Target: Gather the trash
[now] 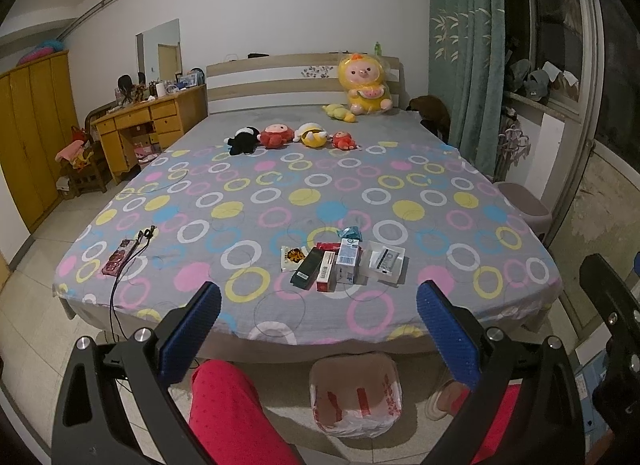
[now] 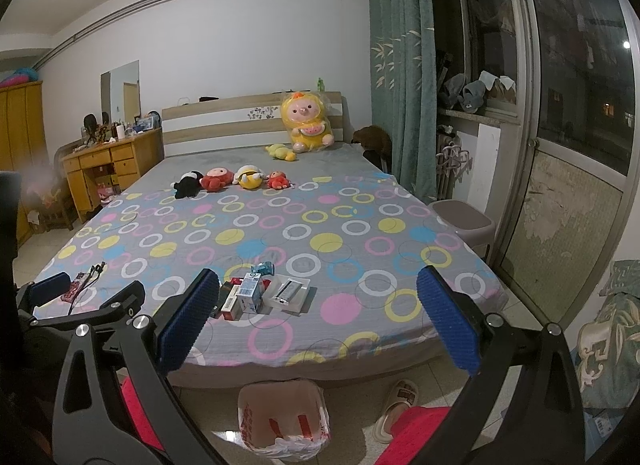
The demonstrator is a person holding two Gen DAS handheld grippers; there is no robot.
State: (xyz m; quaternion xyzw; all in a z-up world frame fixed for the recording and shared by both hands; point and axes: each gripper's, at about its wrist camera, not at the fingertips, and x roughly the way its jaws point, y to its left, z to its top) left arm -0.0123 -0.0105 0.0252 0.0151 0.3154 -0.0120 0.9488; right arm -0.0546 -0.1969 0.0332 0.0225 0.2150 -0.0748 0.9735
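— Bed (image 1: 280, 201) ahead: boxes (image 1: 336, 265) near its foot, bin (image 1: 355, 397) on the floor below. Left gripper (image 1: 318, 329) and right gripper (image 2: 318, 321) both spread, empty

— I might snag the sheet, or drop boxes beside the bin

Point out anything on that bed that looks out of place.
A cluster of small boxes and wrappers litters the near end of the bed, above the lined bin on the floor. A phone with cable lies near the left edge.

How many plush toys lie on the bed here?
6: four in a row mid-bed, black, red, yellow, small red; a small yellow one and a big bagged pig at the headboard.
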